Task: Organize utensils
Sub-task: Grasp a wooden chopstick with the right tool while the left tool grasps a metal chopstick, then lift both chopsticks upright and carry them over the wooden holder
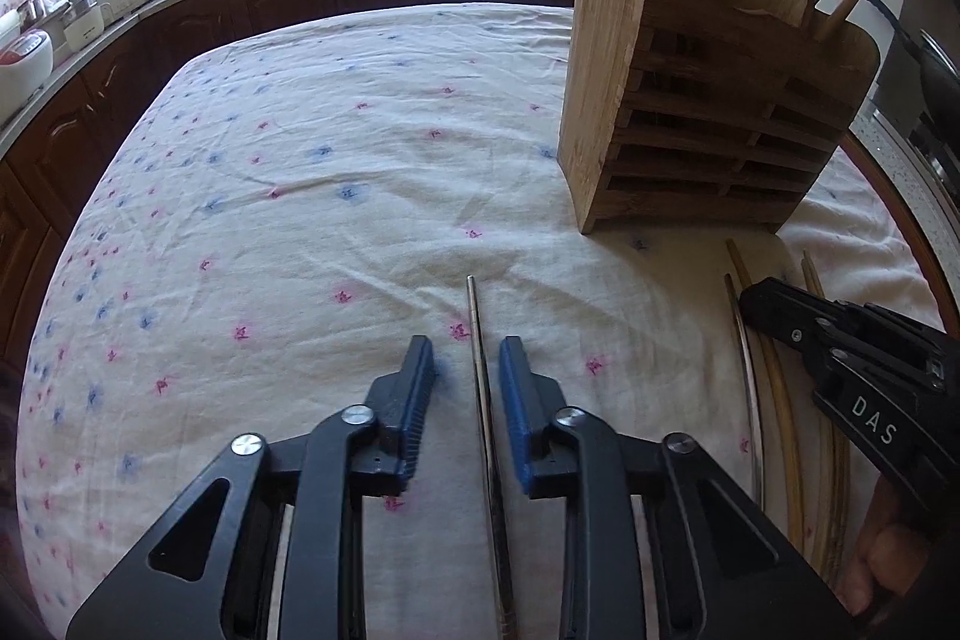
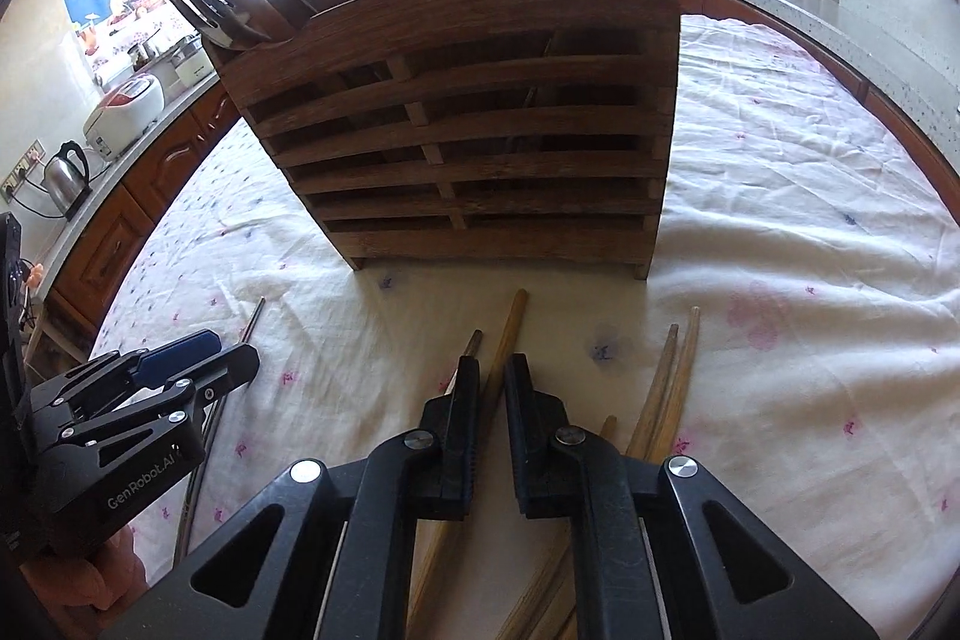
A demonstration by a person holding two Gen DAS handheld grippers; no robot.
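Between the left gripper's (image 1: 467, 361) parted jaws lies a metal chopstick (image 1: 480, 370), untouched.

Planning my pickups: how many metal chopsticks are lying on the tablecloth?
2. One thin silver metal chopstick lies between the left gripper's open fingers. A second metal chopstick lies beside the wooden chopsticks near the right gripper. The grippers may hide more.

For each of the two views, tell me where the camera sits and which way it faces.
Left wrist: on the left gripper, facing the table; a metal chopstick lies between its open fingers.
Right wrist: on the right gripper, facing the wooden rack over the wooden chopsticks.
Shared: rack, table and chopsticks; each view catches the other gripper.
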